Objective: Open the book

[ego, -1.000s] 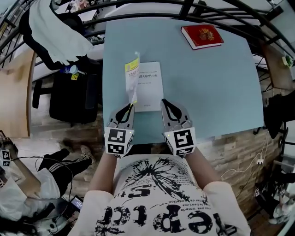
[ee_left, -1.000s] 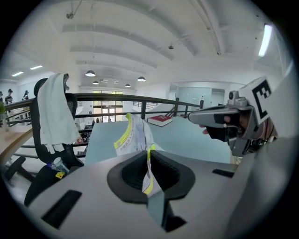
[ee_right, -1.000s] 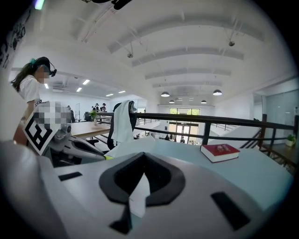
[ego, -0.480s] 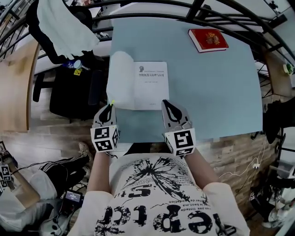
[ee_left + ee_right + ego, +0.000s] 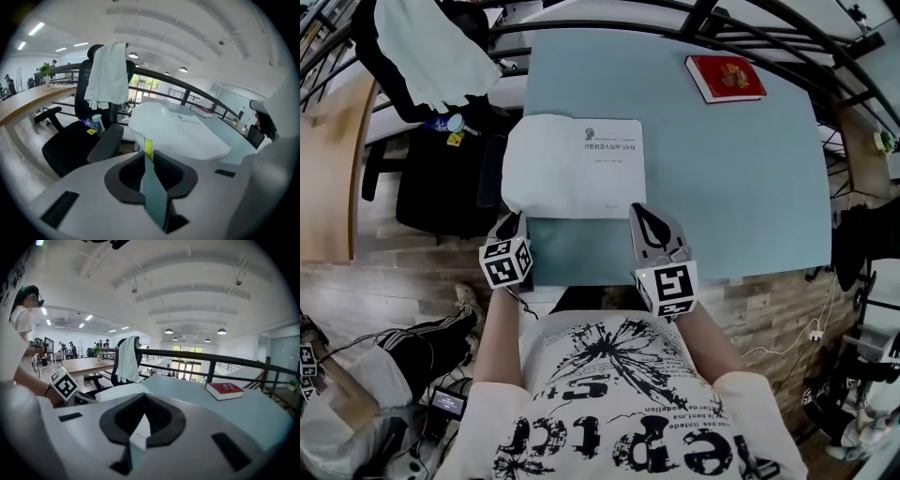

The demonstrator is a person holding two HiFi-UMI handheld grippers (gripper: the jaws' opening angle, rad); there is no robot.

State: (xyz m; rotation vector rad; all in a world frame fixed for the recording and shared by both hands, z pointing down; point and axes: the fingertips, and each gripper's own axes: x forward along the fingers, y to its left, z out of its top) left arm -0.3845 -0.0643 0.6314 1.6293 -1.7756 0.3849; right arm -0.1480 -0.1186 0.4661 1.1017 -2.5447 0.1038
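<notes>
Since a second ago the left gripper has swung from the middle of the table out to the table's left edge and sunk lower, and the cover, which then stood upright on its edge, now lies turned over to the left. The right gripper has kept its place near the table's near edge, about halfway along it. The book lies open on the left half of the table, a little back from the near edge, with a printed white page facing up. Its turned cover reaches past the table's left edge and sags there over the gap. The left gripper's jaws are opening, and in the left gripper view a narrow slit shows between them with the yellow strip at the cover's edge between their tips. The right gripper's jaws are drawn together at the tips, which sit over the book's near right corner. Whether they press on the page I cannot tell. A red book lies closed at the table's far right corner. A black chair with a white cloth draped over its back stands beside the table's left edge.
</notes>
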